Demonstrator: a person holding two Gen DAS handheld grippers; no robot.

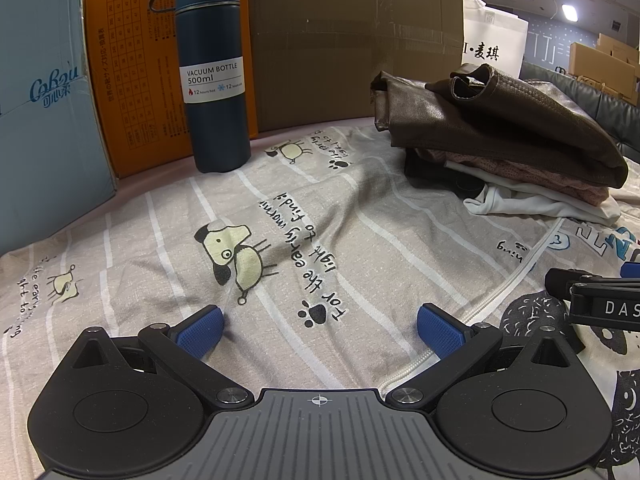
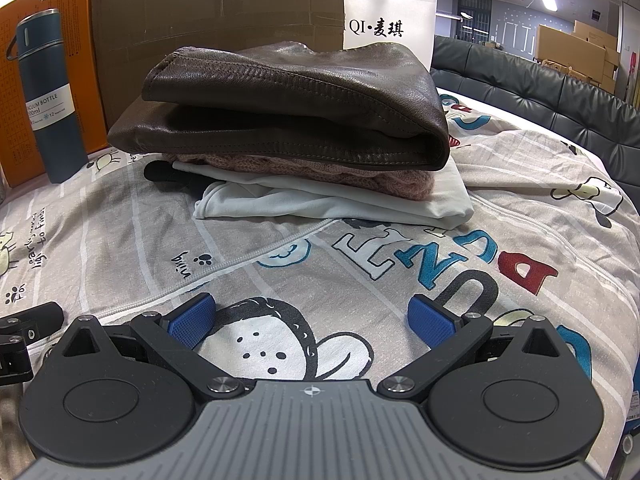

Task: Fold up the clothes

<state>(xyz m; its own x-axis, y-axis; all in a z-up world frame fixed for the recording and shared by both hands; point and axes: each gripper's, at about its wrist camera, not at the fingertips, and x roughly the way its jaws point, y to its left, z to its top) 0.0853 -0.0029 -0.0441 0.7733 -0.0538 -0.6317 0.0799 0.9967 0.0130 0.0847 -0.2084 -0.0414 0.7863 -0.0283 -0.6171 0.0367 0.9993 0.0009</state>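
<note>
A stack of folded clothes lies on the printed bedsheet [image 2: 120, 232]: a brown leather garment [image 2: 288, 112] on top, a pink knit [image 2: 360, 178] under it, a white garment [image 2: 320, 202] at the bottom. The stack also shows in the left wrist view [image 1: 500, 128] at the back right. My left gripper [image 1: 320, 330] is open and empty, low over the sheet [image 1: 320, 208]. My right gripper [image 2: 312, 320] is open and empty, in front of the stack. The right gripper's body shows at the left view's right edge [image 1: 600, 300].
A dark blue vacuum bottle [image 1: 214, 68] stands at the back left, also in the right wrist view [image 2: 46, 96]. Behind it are an orange box [image 1: 132, 68], a brown cardboard box [image 1: 340, 40], a light blue carton [image 1: 40, 112] and a white bag [image 2: 388, 12]. A dark headboard [image 2: 540, 96] runs along the right.
</note>
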